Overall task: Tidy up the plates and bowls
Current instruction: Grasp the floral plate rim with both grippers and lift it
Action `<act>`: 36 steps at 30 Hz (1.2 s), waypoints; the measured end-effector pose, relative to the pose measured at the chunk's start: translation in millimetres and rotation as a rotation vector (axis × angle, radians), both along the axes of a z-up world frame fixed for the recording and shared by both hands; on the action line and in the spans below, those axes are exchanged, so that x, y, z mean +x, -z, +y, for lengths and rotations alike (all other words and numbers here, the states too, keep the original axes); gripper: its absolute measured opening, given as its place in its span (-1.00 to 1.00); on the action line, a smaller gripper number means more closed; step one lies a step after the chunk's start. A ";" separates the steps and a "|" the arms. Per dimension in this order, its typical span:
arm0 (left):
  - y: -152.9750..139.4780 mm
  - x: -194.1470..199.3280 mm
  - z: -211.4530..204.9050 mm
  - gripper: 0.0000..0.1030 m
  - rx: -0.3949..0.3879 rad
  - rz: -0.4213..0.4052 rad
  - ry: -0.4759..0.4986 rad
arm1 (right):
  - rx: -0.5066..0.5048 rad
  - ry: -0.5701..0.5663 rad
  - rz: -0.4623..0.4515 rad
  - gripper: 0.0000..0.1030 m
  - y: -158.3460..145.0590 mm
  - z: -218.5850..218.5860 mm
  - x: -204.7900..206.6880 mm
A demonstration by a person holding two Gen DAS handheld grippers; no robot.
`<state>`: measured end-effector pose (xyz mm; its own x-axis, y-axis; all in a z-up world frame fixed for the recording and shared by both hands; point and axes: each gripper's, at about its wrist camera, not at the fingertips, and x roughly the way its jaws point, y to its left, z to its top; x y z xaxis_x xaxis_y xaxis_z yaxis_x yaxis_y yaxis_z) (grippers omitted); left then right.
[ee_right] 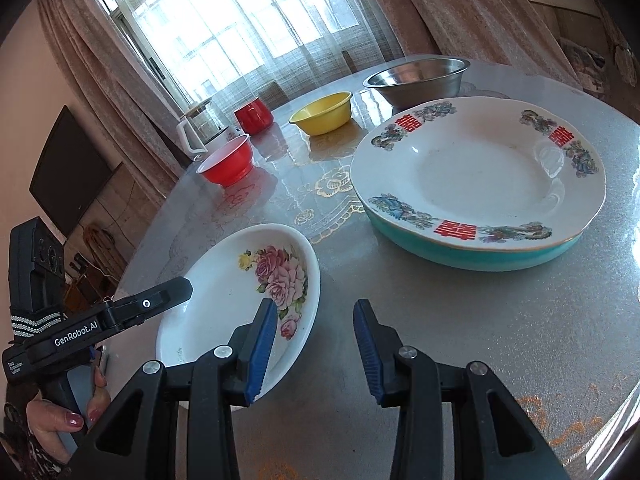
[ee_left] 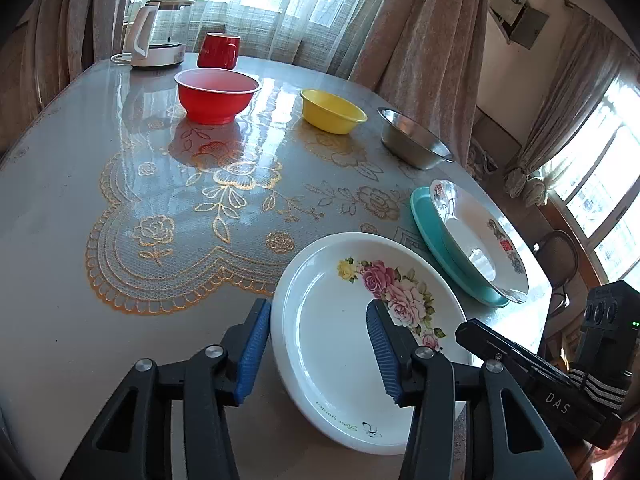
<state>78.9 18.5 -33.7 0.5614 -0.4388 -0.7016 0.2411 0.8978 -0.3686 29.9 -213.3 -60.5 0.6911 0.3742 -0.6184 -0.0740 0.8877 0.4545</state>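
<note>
1. Left wrist view: the left gripper (ee_left: 318, 344) has its jaws apart astride the near-left rim of the rose plate (ee_left: 340, 344) on the counter (ee_left: 80, 220), pads not pressing. Far across stand a red bowl (ee_left: 216, 96), yellow bowl (ee_left: 332, 110) and steel bowl (ee_left: 412, 140); right, a patterned plate (ee_left: 480, 236) sits on a teal plate (ee_left: 428, 232).
2. Right wrist view: the right gripper (ee_right: 316, 344) is apart, holding nothing, over bare counter beside the rose plate.
</note>
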 end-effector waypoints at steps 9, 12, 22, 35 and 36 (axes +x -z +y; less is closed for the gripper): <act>6.5 0.6 2.3 -0.29 0.019 -0.007 -0.005 | -0.012 0.001 0.008 -0.22 4.5 3.9 4.8; 8.8 1.2 3.4 -0.36 0.020 -0.007 -0.011 | -0.028 -0.014 0.010 -0.22 5.7 8.0 5.8; 16.8 2.3 6.3 -0.72 0.045 -0.015 -0.034 | -0.099 -0.056 -0.008 -0.33 4.6 22.0 8.7; 21.4 3.4 6.7 -0.74 0.017 0.001 -0.038 | -0.155 -0.079 -0.073 -0.36 7.2 34.0 7.5; 21.4 3.5 7.0 -0.74 0.015 0.001 -0.037 | -0.161 -0.078 -0.079 -0.37 7.5 34.7 6.7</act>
